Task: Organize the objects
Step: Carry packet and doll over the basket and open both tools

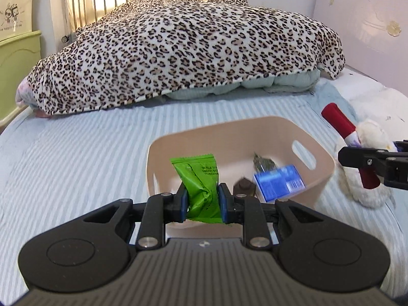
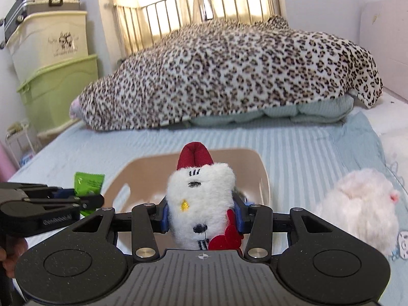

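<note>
My left gripper (image 1: 202, 200) is shut on a green snack packet (image 1: 201, 186) and holds it over the near rim of a beige plastic basket (image 1: 321, 163) on the striped bed. In the basket lie a blue box (image 1: 279, 182), a dark packet (image 1: 264, 163) and a small brown object (image 1: 244, 187). My right gripper (image 2: 201, 216) is shut on a white plush toy with a red hat and bow (image 2: 201, 196), held just in front of the basket (image 2: 262, 176). The plush also shows at the right of the left wrist view (image 1: 367, 137). The left gripper with the green packet (image 2: 88, 185) shows at left in the right wrist view.
A leopard-print blanket (image 1: 183, 51) covers a pile of bedding at the back of the bed. A fluffy white plush (image 2: 357, 209) lies right of the basket. Cream and green storage boxes (image 2: 58, 76) stand beside the bed at left. A metal bed rail (image 2: 204, 7) stands behind.
</note>
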Demonstrator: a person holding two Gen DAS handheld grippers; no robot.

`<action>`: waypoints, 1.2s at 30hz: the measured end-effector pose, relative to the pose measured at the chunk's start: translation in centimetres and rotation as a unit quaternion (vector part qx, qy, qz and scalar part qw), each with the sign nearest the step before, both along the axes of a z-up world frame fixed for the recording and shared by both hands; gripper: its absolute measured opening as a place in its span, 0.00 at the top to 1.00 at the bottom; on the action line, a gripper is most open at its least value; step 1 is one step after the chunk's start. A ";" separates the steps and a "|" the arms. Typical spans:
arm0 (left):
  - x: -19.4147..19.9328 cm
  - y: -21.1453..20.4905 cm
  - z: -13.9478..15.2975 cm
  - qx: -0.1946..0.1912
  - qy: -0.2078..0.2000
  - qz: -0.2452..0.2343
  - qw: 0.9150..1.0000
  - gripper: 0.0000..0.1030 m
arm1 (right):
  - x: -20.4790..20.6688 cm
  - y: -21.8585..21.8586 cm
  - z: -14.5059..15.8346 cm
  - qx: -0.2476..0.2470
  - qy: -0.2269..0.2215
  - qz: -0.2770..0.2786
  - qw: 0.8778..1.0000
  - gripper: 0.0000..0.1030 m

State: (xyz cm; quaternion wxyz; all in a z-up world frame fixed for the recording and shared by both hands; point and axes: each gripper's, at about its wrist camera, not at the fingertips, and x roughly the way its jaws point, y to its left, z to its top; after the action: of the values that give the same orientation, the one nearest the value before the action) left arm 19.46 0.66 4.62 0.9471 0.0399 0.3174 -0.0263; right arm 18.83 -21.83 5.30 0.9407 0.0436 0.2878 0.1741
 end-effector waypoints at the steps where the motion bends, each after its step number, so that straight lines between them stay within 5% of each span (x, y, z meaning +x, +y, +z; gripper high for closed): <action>1: 0.8 -0.2 0.0 0.002 -0.001 0.001 1.000 0.75 | 0.5 0.1 0.0 0.001 -0.002 -0.001 1.000 0.59; 11: 8.0 -1.2 -4.0 0.032 0.027 0.017 0.999 0.75 | 6.9 2.1 -2.1 -0.016 0.000 -0.023 1.000 0.59; 19: 11.3 -1.0 -8.8 0.024 0.094 0.038 0.995 0.75 | 11.6 3.9 -6.9 -0.048 0.057 -0.035 0.997 0.59; 26: 12.2 -0.4 -9.7 0.008 0.118 0.044 0.992 0.74 | 12.4 5.4 -9.4 -0.083 0.103 -0.020 0.991 0.57; 29: 12.1 -0.4 -9.6 0.008 0.124 0.042 0.991 0.64 | 12.4 5.3 -9.7 -0.087 0.117 -0.022 0.989 0.46; 31: 11.9 -0.4 -9.4 0.017 0.125 0.051 0.991 0.40 | 12.1 5.2 -9.5 -0.085 0.115 -0.016 0.990 0.35; 34: 11.2 -0.4 -8.6 0.018 0.115 0.051 0.992 0.28 | 11.2 5.0 -8.5 -0.093 0.091 -0.025 0.991 0.10; 36: 10.7 -0.4 -7.8 0.019 0.104 0.053 0.993 0.27 | 10.6 4.8 -7.5 -0.094 0.075 -0.024 0.992 0.06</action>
State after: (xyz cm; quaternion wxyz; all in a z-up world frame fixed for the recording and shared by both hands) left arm 30.15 0.29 -3.21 0.9079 0.0377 0.4166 0.0264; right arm 29.48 -16.98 -2.21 0.9203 -0.0250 0.3715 0.1199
